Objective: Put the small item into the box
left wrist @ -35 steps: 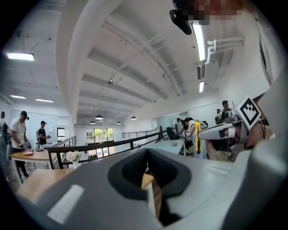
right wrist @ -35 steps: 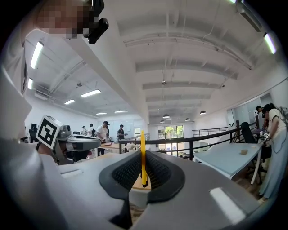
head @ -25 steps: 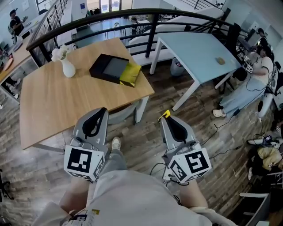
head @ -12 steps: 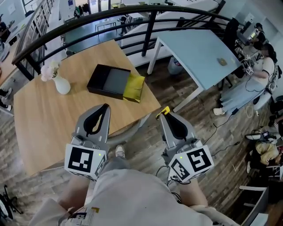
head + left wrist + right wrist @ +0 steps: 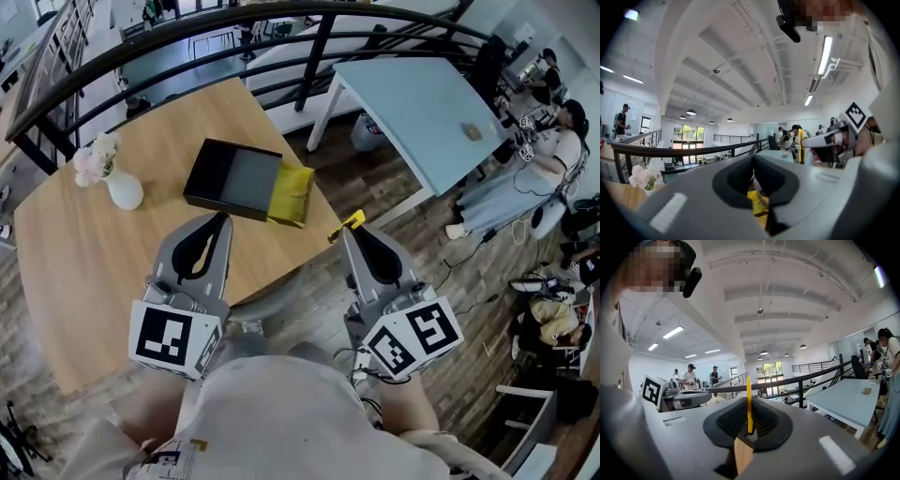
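One yellow item [image 5: 749, 401] within right claw [image 5: 352, 235]

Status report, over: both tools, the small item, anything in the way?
Left tool shut, empty. Right tool shut on thin yellow item. Black box open on table, ahead. Yellow flap at its right edge; vase off to left.

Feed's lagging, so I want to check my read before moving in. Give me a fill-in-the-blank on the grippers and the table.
1. The right gripper is shut on a thin ____ item.
2. The left gripper is shut and holds ____.
3. The black box sits on a table made of ____.
4. The white vase holds ____.

Missing words: yellow; nothing; wood; flowers
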`<act>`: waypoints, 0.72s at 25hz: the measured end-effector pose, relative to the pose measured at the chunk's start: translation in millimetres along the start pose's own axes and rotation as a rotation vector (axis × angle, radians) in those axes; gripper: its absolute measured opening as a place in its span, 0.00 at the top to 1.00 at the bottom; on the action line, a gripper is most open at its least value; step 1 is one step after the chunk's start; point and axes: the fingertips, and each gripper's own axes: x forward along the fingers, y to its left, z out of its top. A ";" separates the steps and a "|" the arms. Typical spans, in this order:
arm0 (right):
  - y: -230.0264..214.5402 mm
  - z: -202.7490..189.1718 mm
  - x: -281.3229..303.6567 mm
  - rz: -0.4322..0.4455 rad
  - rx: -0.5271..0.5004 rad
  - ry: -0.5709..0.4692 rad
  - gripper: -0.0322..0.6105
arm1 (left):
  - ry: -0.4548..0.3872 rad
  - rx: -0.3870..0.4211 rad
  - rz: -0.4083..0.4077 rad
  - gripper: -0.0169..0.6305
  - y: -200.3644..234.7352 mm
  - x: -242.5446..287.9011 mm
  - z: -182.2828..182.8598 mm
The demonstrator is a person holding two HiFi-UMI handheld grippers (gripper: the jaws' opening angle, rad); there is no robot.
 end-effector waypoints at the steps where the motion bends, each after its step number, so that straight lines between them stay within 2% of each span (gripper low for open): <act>1: -1.1 -0.1 4.2 -0.005 -0.001 0.001 0.91 | 0.001 -0.001 -0.001 0.97 4.0 1.5 -1.1; 7: -13.1 -5.0 18.0 -0.017 -0.005 0.015 0.91 | 0.013 -0.006 0.008 0.97 15.4 9.6 -8.0; 14: -32.7 -10.2 23.2 -0.004 0.000 0.028 0.91 | 0.038 0.038 0.019 0.97 4.8 21.1 -8.2; 18: -46.2 -18.6 26.5 0.016 0.018 0.045 0.91 | 0.062 0.026 0.036 0.97 -2.5 29.1 -14.4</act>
